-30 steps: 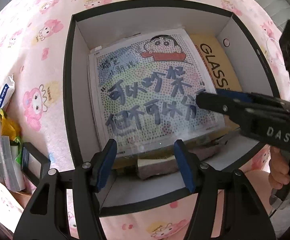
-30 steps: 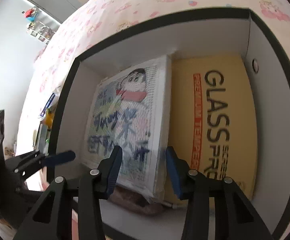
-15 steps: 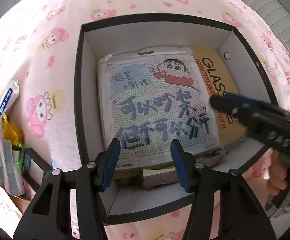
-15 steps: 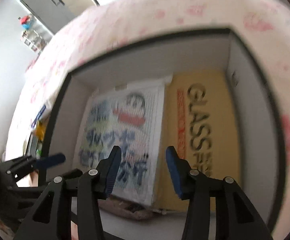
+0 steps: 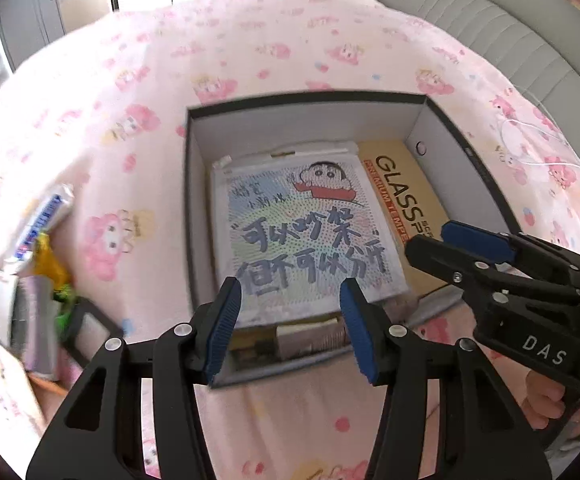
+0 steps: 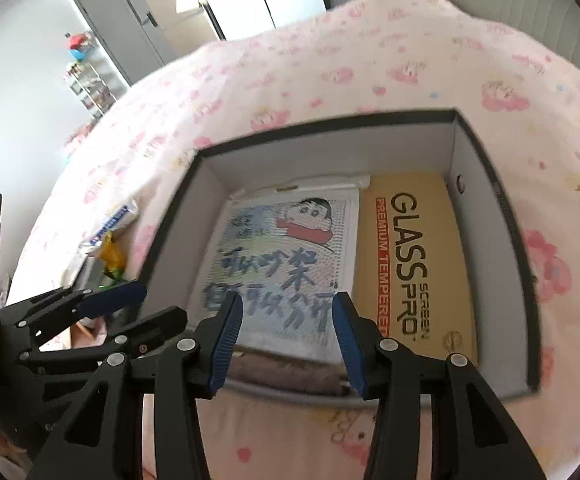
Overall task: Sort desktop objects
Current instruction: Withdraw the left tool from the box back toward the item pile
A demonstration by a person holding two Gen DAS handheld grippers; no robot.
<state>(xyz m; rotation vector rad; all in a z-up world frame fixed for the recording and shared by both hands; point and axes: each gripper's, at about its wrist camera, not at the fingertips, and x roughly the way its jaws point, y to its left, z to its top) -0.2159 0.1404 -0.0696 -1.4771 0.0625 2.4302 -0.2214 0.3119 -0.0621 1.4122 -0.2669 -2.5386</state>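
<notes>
Both grippers over near edge of box point(image 5: 193, 208), nothing btwn jaws. Left gripper point(image 5: 290, 322) jaws just closed a bit, still apart. Right gripper point(image 6: 287, 340) released too. Cartoon pack point(image 5: 302, 232) lies left in box, yellow GLASS pack point(image 6: 414, 256) right.

Left gripper point(image 5: 290, 320) angled down, jaws parted, empty, lately closing, right gripper point(image 6: 285, 328) alongside, likewise parted, empty
</notes>
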